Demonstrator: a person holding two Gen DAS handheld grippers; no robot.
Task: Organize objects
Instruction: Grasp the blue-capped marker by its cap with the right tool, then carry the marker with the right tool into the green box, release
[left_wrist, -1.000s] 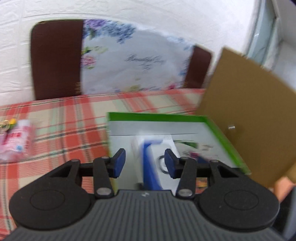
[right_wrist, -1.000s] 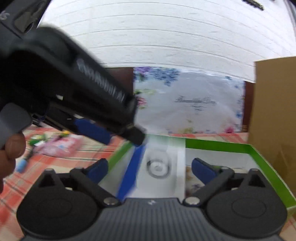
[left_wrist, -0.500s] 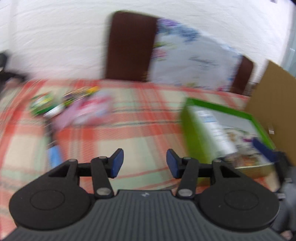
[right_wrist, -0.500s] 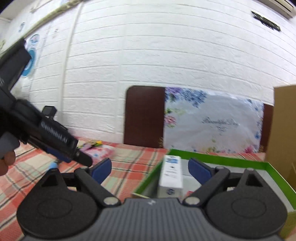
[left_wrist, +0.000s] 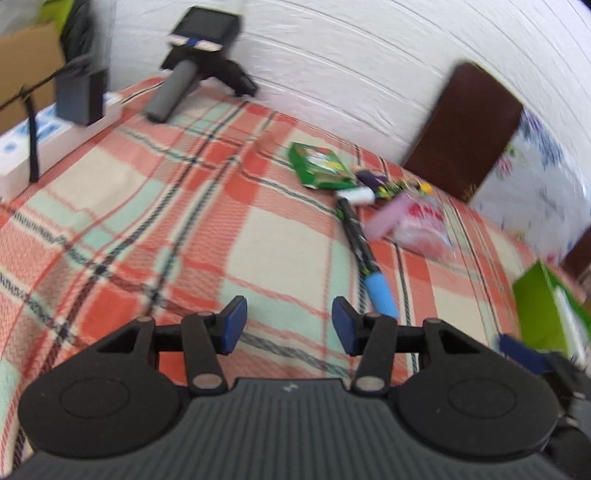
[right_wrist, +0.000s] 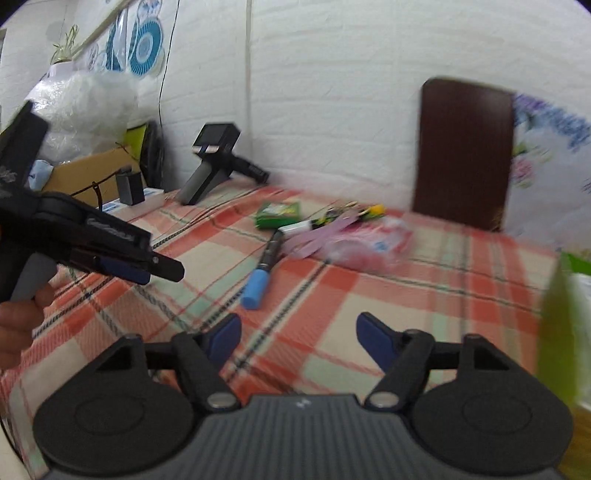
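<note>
Left wrist view showed my left gripper (left_wrist: 286, 325) with its blue pads spread apart and nothing between them, hanging over the plaid tablecloth (left_wrist: 147, 221). Ahead of it and a little to the right lay a black marker with a blue cap (left_wrist: 364, 258), its cap end near my right fingertip but not touching it. Beyond the marker sat a loose cluster: a green packet (left_wrist: 319, 166), a small white item (left_wrist: 356, 194), a few dark and yellow pieces too blurred for me to name, and a pink plastic pack (left_wrist: 417, 225). A green box (left_wrist: 535, 310) stood at the right edge of the cloth, blurred.

From the right wrist camera, my right gripper (right_wrist: 297, 338) was likewise wide open and empty above the cloth. I saw the same marker (right_wrist: 264, 271) ahead and slightly left, with the green packet (right_wrist: 279, 214) and pink pack (right_wrist: 365, 245) farther back. The left gripper (right_wrist: 122, 267) reached in from the left side, held in a hand (right_wrist: 18, 321). A dark chair back (right_wrist: 463, 155) stood against the white wall, and a black handheld device (right_wrist: 212, 162) rested at the cloth's far left corner.
</note>
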